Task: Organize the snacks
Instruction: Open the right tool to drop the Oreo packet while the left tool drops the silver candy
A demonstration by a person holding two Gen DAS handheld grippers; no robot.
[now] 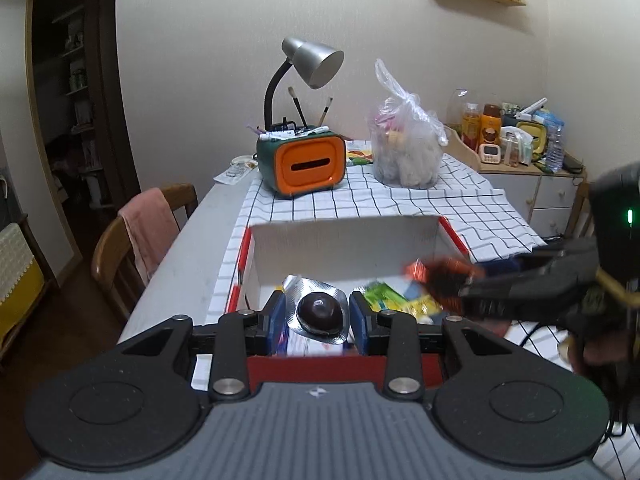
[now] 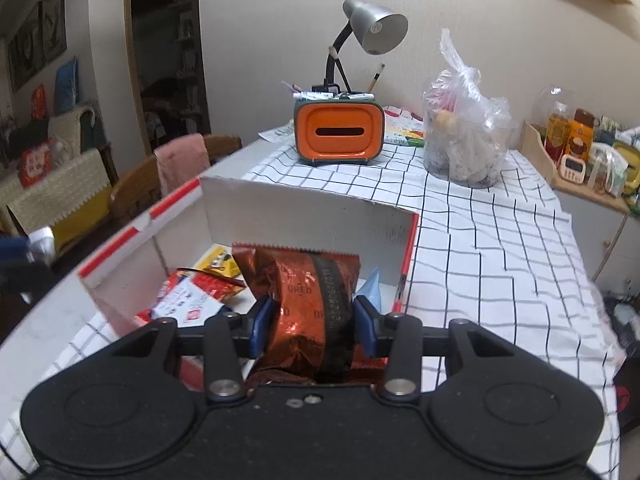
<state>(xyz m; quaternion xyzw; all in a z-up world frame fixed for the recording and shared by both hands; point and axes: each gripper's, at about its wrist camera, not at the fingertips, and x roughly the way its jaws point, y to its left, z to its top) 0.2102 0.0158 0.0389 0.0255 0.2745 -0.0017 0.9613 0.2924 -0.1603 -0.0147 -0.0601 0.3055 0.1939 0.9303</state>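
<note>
A white box with red edges (image 1: 344, 244) (image 2: 304, 212) sits on the checked tablecloth and holds several snack packets. My left gripper (image 1: 318, 314) is shut on a silver blister pack with a dark round snack (image 1: 320, 312), just above the box's near edge. My right gripper (image 2: 314, 320) is shut on a red-brown Oreo packet (image 2: 304, 300) over the box's near right side; it shows blurred in the left wrist view (image 1: 448, 280). A red-and-white packet (image 2: 188, 300) and a yellow packet (image 2: 218, 260) lie in the box.
An orange-fronted green desk organiser (image 1: 304, 162) with a silver lamp (image 1: 312, 60) stands behind the box. A clear plastic bag (image 1: 408, 148) stands to its right. A side cabinet with bottles (image 1: 516, 140) is at the far right. A wooden chair with a pink cloth (image 1: 148, 232) is on the left.
</note>
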